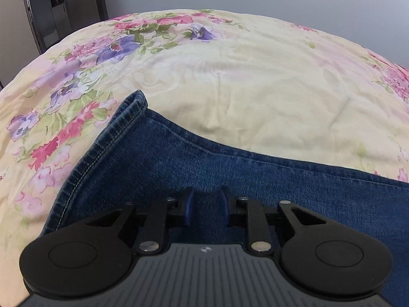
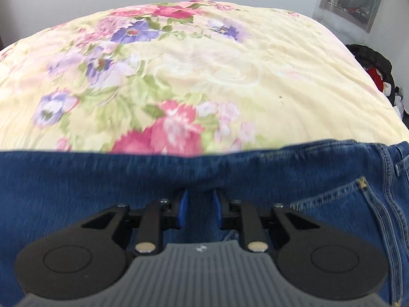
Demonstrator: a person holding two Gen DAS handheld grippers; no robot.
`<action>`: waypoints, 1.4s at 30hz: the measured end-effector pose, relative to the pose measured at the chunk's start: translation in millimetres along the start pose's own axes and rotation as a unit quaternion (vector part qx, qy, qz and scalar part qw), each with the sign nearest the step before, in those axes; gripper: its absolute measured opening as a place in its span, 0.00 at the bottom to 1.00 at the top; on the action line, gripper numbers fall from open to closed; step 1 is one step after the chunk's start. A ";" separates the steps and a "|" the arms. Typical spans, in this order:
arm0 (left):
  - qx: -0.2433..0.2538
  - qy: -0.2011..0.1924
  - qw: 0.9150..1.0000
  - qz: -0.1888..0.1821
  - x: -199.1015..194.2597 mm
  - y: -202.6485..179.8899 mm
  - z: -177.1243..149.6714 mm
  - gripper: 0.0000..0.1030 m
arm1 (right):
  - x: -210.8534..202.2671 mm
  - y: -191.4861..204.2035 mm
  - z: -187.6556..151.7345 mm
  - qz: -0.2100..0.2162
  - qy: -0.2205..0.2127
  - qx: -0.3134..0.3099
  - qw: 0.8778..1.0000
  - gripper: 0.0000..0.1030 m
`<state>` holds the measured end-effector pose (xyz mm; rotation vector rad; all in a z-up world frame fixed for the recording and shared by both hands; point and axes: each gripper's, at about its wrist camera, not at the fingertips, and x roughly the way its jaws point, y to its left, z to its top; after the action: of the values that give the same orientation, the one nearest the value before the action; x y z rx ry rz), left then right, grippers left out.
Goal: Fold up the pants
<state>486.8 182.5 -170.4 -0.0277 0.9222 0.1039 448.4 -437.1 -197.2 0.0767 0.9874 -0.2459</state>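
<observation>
Blue denim pants (image 1: pixel 230 174) lie flat on a floral bedspread (image 1: pixel 230 76). In the left wrist view I see a leg end with its stitched hem (image 1: pixel 122 128) pointing to the far left. My left gripper (image 1: pixel 206 203) is open just above the denim near that hem, with nothing between the jaws. In the right wrist view the pants (image 2: pixel 102 179) span the frame, with a back pocket (image 2: pixel 352 204) and waistband at the right. My right gripper (image 2: pixel 199 204) is open over the denim, empty.
The yellow bedspread (image 2: pixel 230 76) with pink and purple flowers stretches far beyond the pants. A dark metal stand (image 1: pixel 64 5) is at the far left by the wall. Dark clothes (image 2: pixel 375 69) lie off the bed's right edge under a window.
</observation>
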 end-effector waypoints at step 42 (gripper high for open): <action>0.168 0.013 0.983 -0.076 -122.7 -128.7 -47.9 0.21 | -181.5 -73.7 -161.6 0.031 -0.031 0.027 0.999 0.18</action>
<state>388.3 41.7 -104.3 0.2140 0.9512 -0.1949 203.5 -449.3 -131.4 0.1485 0.9152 -0.2169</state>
